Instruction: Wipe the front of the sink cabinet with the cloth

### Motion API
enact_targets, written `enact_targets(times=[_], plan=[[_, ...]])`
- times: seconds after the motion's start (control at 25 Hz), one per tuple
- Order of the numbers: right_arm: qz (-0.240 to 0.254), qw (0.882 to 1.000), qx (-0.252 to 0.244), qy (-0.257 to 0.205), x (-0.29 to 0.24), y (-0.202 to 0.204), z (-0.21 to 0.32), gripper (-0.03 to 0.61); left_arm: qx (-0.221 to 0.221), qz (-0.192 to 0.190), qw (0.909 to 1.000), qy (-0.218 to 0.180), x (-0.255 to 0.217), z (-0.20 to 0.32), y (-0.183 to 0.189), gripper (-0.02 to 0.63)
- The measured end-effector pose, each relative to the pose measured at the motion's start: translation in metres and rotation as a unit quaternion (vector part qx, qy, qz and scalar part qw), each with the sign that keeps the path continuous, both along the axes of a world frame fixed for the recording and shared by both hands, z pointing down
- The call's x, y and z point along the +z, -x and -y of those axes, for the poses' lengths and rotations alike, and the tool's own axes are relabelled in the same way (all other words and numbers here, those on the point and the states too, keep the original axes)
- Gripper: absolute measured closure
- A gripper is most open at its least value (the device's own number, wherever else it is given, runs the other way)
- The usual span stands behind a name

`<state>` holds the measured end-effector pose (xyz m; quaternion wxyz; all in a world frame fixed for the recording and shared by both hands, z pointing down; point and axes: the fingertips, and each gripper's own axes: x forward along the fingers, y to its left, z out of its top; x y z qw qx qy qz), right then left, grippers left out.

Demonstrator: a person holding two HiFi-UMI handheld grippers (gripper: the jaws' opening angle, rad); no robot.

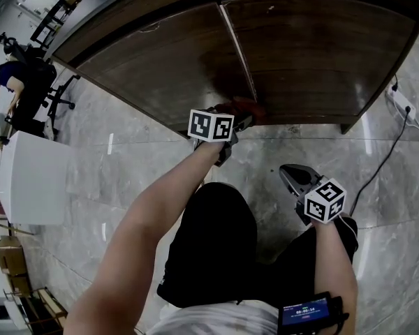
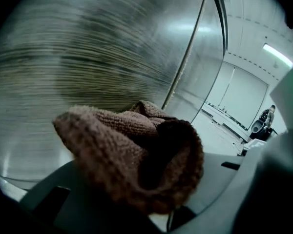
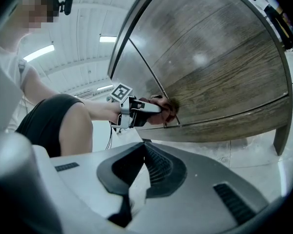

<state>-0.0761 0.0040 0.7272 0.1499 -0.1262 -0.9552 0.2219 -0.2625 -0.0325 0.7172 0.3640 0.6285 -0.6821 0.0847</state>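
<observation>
Your right hand-held gripper hung empty with its jaws together, back from the sink cabinet and over the grey floor beside your knee. Ahead of it, your left hand-held gripper was clamped on the bunched brown cloth. It pressed the cloth against the cabinet's front, low down at the seam between the two wooden doors. A power strip lay on the floor off the cabinet's right end.

Cloth in left gripper against cabinet front, right gripper well apart.
</observation>
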Motion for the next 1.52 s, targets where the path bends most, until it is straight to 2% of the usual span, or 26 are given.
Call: enact_targets(times=[0.28, 0.6, 0.8, 0.96, 1.16, 1.28, 1.4, 1.52], plan=[[-0.015, 1.0, -0.004, 0.006, 0.014, 0.009, 0.001, 0.566, -0.058, 0.011, 0.9982, 0.008, 0.006, -0.042, 0.038, 0.492], [-0.04, 0.999, -0.024, 0.009, 0.032, 0.016, -0.004, 0.566, -0.148, 0.034, 0.9882, 0.02, 0.005, -0.116, 0.103, 0.492], [-0.058, 0.998, -0.031, 0.008, 0.046, 0.019, -0.003, 0.566, -0.221, 0.048, 0.9731, 0.044, 0.014, -0.175, 0.149, 0.492], [-0.059, 0.998, -0.028, 0.014, 0.047, 0.022, -0.001, 0.566, -0.26, 0.077, 0.9609, 0.057, 0.017, -0.21, 0.177, 0.492], [-0.059, 0.998, -0.032, 0.01, 0.047, 0.02, -0.005, 0.566, -0.317, 0.101, 0.9393, 0.082, 0.027, -0.252, 0.206, 0.492], [-0.051, 0.998, -0.024, 0.014, 0.04, 0.019, -0.002, 0.566, -0.308, 0.088, 0.9421, 0.097, 0.041, -0.251, 0.206, 0.492], [-0.041, 0.999, -0.027, 0.009, 0.032, 0.018, -0.007, 0.566, -0.27, 0.081, 0.9531, 0.109, 0.054, -0.231, 0.19, 0.492], [-0.035, 0.999, -0.027, 0.0, 0.026, 0.016, -0.009, 0.566, -0.212, 0.083, 0.9665, 0.118, 0.067, -0.199, 0.162, 0.492]])
